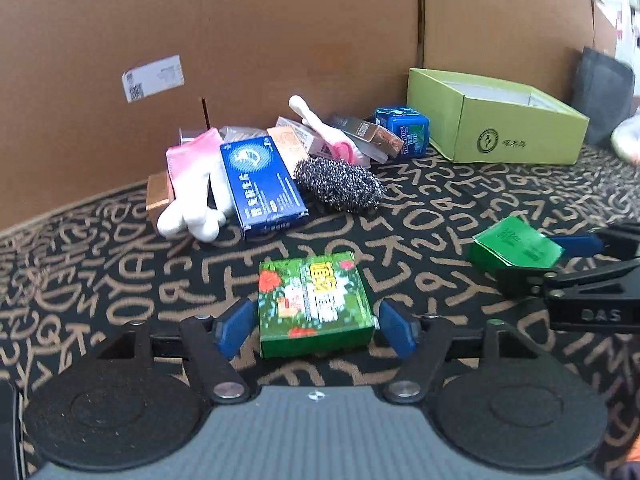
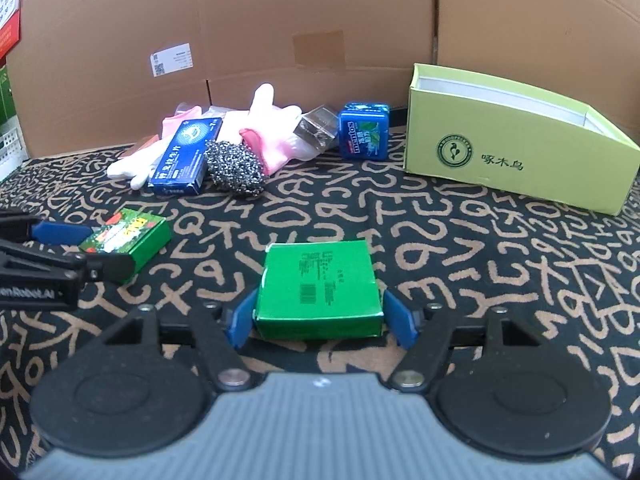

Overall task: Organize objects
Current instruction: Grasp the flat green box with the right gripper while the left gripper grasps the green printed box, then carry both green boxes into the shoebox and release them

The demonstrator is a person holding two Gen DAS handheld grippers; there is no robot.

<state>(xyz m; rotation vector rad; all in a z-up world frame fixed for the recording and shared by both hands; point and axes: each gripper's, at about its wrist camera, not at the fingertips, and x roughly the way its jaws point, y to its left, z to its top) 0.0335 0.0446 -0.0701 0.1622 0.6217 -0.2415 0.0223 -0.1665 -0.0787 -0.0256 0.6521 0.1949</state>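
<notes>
- the left gripper (image 1: pixel 316 326) sat low over the bench (image 1: pixel 440 208), its blue pads either side of a green flowered box (image 1: pixel 314 304); a sliver of gap showed at each pad, so i could not tell whether it was grasping the box or merely straddling it.
- the right gripper (image 2: pixel 318 314) likewise bracketed a plain green box (image 2: pixel 318 290) with a barcode on top; the pads were at its side faces, but whether it was clenched could not be told.
- both boxes rested on the letter-patterned cloth, near each other, in front of the other clutter.
- further back lay a heap: a blue carton (image 1: pixel 262 186), a steel wool scourer (image 1: pixel 340 184) just beside it, a white and pink glove (image 1: pixel 196 192) to the carton's other side, and a blue tin (image 2: pixel 364 130).
- an open lime-green box (image 2: pixel 516 152) stood to the right of the heap, apart from it, with a cardboard wall (image 2: pixel 280 12) behind everything.
</notes>
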